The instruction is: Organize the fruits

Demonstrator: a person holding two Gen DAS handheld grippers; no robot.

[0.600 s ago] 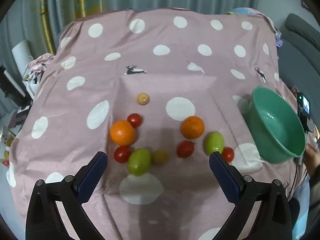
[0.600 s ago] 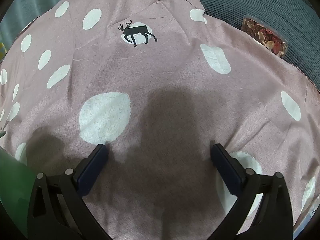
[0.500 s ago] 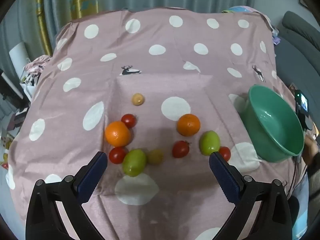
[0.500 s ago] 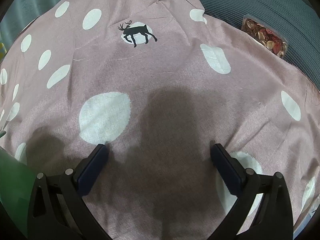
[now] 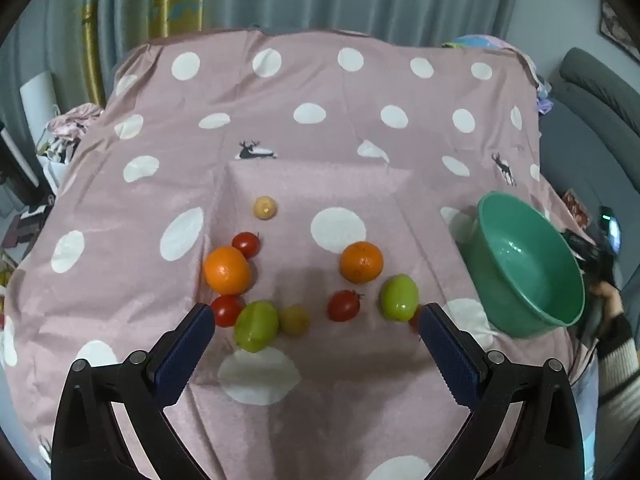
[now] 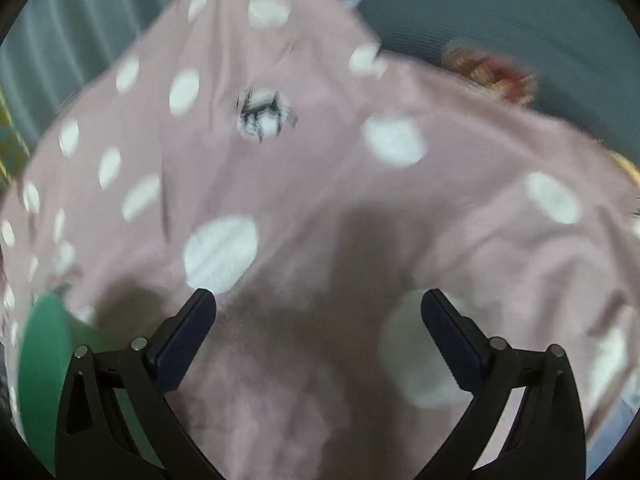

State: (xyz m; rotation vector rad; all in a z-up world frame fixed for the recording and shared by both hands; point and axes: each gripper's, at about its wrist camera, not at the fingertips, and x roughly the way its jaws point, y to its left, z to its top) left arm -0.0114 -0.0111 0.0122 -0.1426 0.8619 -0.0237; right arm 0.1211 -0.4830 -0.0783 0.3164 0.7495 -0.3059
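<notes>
On a pink cloth (image 5: pixel 328 128) with white dots and small deer prints, fruits lie scattered ahead of the left gripper (image 5: pixel 314 316). Its jaws stand wide with nothing between the pads, and it hangs above the cloth, tilted downward.

On the left side, an orange (image 5: pixel 227 270) sits with a red tomato (image 5: pixel 246 244) just behind it, touching or nearly so. In front of that orange is a second tomato (image 5: pixel 226 310), right beside the left finger's tip. A green fruit (image 5: pixel 256 325) touches this tomato, and a small yellow-green fruit (image 5: pixel 294 320) rests against the green one's right side.

Farther back, alone, lies a small pale yellow fruit (image 5: pixel 265 207).

On the right side, a second orange (image 5: pixel 361 262) sits near a second green fruit (image 5: pixel 399 297), which lies just in front and to its right. A third tomato (image 5: pixel 343 305) lies between the two clusters, near that green fruit. A fourth red fruit (image 5: pixel 415 320) peeks out beside the right finger's tip, mostly hidden.

A green bowl (image 5: pixel 520 280) rests at the cloth's right edge, tilted, with nothing inside. Beyond it, a striped sleeve (image 5: pixel 616 360) and a hand holding the other device show at the frame's edge.

The right wrist view is blurred. The right gripper (image 6: pixel 318 312) also stands wide, holding nothing, over bare cloth (image 6: pixel 320 180). The bowl's rim (image 6: pixel 40 340) shows at the lower left of that view. A grey sofa (image 6: pixel 500 12) lies past the cloth's far edge.
</notes>
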